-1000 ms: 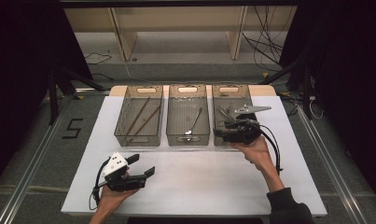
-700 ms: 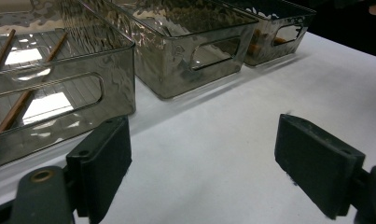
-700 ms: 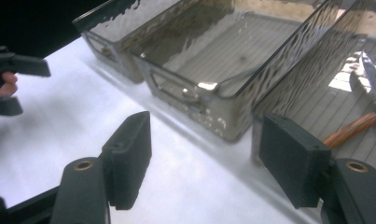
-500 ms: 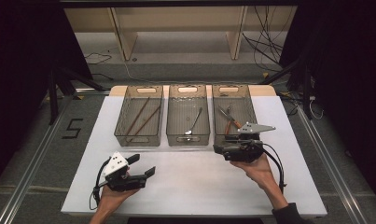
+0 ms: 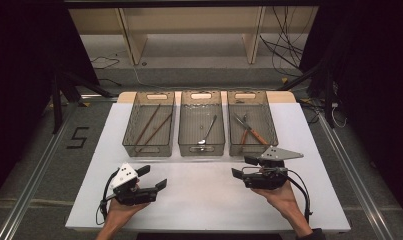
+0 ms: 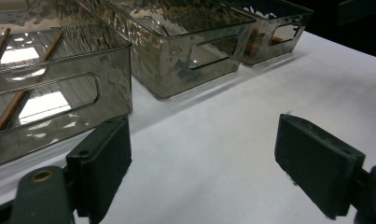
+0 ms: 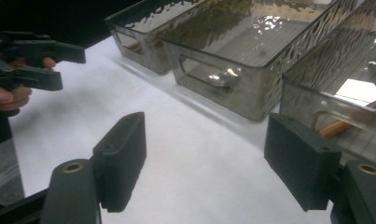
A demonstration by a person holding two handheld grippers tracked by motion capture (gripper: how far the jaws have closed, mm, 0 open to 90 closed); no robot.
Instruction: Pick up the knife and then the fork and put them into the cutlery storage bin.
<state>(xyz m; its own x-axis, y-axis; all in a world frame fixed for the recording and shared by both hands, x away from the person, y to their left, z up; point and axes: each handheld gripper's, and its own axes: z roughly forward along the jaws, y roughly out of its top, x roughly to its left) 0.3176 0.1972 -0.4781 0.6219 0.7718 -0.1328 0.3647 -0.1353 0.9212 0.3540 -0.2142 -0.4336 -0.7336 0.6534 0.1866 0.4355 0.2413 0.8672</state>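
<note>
Three smoky clear bins stand in a row at the back of the white table [image 5: 204, 200]. The left bin [image 5: 149, 149] holds brown sticks [image 5: 151, 125], the middle bin [image 5: 201, 148] a spoon [image 5: 208, 132], and the right bin [image 5: 251, 149] an orange-handled tool [image 5: 249, 131]. My left gripper [image 5: 152, 177] rests open near the front left, empty, its jaws wide over bare table [image 6: 209, 163]. My right gripper [image 5: 244, 167] hovers just in front of the right bin, pointing left. Its jaws [image 7: 209, 161] have just been opening and nothing is between them.
In the right gripper view the spoon [image 7: 220, 79] shows through the middle bin's wall, and the left gripper [image 7: 31, 60] shows at far left. Wooden shelving and cables lie beyond the table's back edge. Dark floor surrounds the table.
My right gripper has drawn back from above the right bin toward the table's front and come down, with its jaws wider. The left gripper has stayed put.
</note>
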